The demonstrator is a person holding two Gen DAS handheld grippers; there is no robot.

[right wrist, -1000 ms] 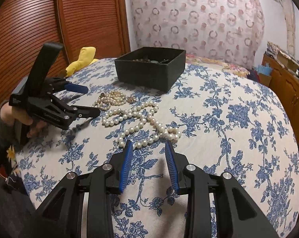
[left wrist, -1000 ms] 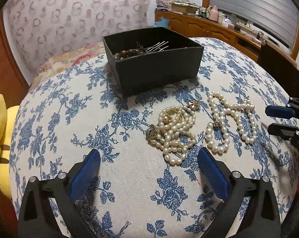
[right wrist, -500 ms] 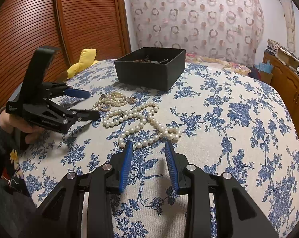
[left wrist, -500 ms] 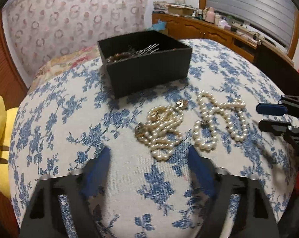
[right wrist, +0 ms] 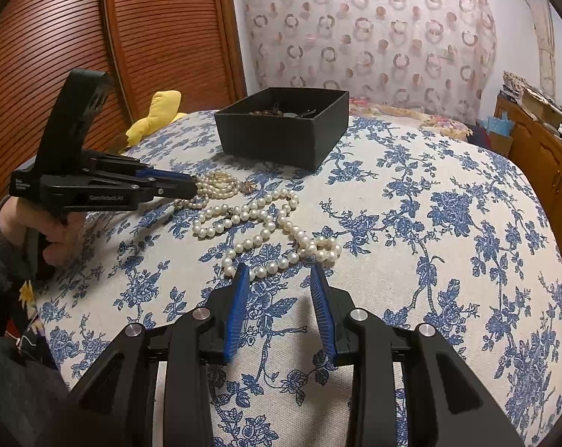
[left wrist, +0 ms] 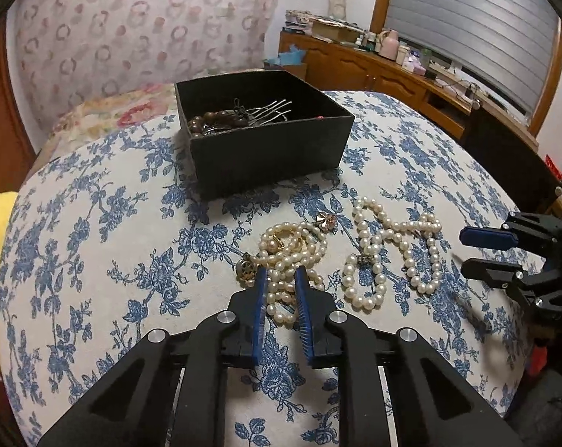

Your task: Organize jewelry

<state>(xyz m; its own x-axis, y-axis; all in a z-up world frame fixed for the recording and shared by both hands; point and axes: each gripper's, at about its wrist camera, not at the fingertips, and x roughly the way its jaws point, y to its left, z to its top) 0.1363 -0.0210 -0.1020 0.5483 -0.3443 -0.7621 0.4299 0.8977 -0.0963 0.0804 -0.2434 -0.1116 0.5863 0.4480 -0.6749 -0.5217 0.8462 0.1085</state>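
A bundled small-pearl necklace (left wrist: 294, 251) with gold clasps lies on the blue-flowered cloth, also in the right wrist view (right wrist: 217, 186). My left gripper (left wrist: 281, 273) has narrowed around its near strands, pearls between the pads; it also shows in the right wrist view (right wrist: 191, 186). A larger-pearl necklace (left wrist: 392, 253) lies to its right, and in the right wrist view (right wrist: 266, 231). My right gripper (right wrist: 279, 270) is open, just short of those pearls, holding nothing. A black box (left wrist: 258, 130) with dark beads and hairpins stands behind.
The round table (right wrist: 448, 223) drops off on all sides. A yellow cushion (right wrist: 158, 111) lies at the left edge near the wooden shutter doors. A wooden sideboard (left wrist: 392, 70) with clutter stands behind on the right.
My left gripper has moved forward to the small-pearl necklace and its jaws have closed from wide open to narrow around the strands. The right gripper has stayed still.
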